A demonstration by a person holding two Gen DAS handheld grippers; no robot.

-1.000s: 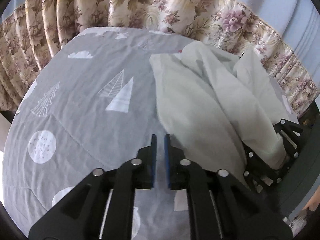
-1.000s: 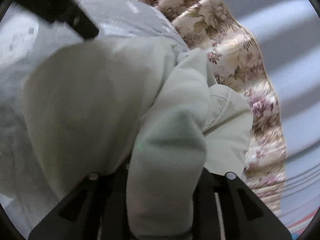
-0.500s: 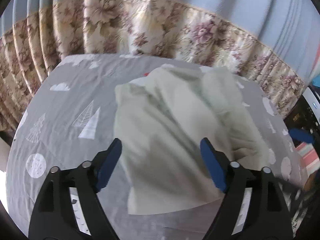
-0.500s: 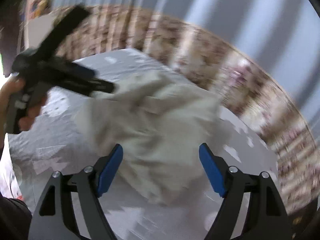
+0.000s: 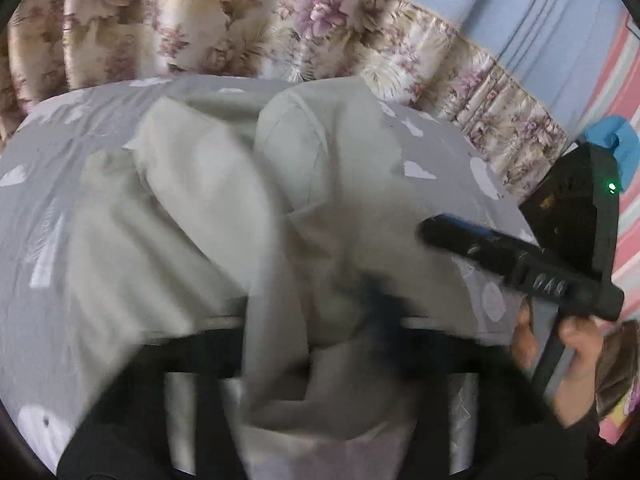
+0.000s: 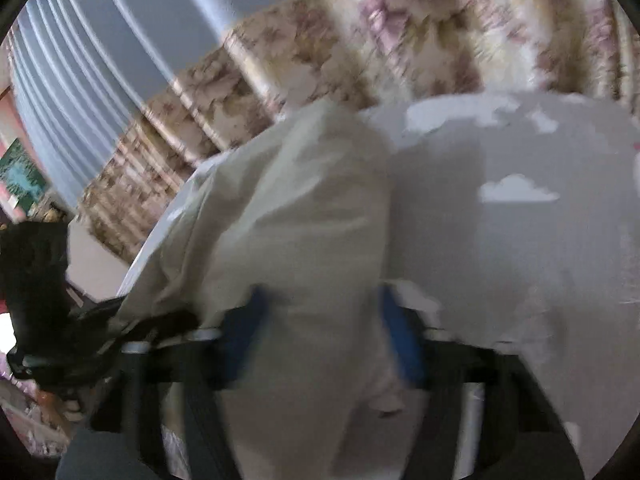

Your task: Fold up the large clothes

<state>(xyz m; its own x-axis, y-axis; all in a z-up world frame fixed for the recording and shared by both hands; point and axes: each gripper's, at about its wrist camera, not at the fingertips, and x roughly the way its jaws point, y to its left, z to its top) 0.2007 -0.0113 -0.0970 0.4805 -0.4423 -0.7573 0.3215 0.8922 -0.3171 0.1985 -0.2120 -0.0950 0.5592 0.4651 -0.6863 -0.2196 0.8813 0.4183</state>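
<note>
A large pale cream garment (image 5: 224, 216) lies bunched on the grey patterned bed sheet (image 5: 36, 216). In the left wrist view its near folds cover my left gripper (image 5: 316, 320); the picture is blurred and the fingers are mostly hidden under cloth. My right gripper (image 5: 472, 240) shows at the right of that view, in a hand, its tips against the garment's right side. In the right wrist view the garment (image 6: 304, 240) fills the gap between the blue pads (image 6: 244, 340) of my right gripper (image 6: 320, 344), which stand apart with cloth between them.
A floral curtain (image 5: 280, 28) hangs behind the bed below a blue wall (image 5: 540, 20). The sheet with white cloud prints (image 6: 516, 192) stretches right of the garment. A pink striped area (image 5: 624, 100) lies far right.
Both grippers have dropped from above the garment down into it. Cloth now lies between the fingers of each. The right gripper has swung round to the garment's right side.
</note>
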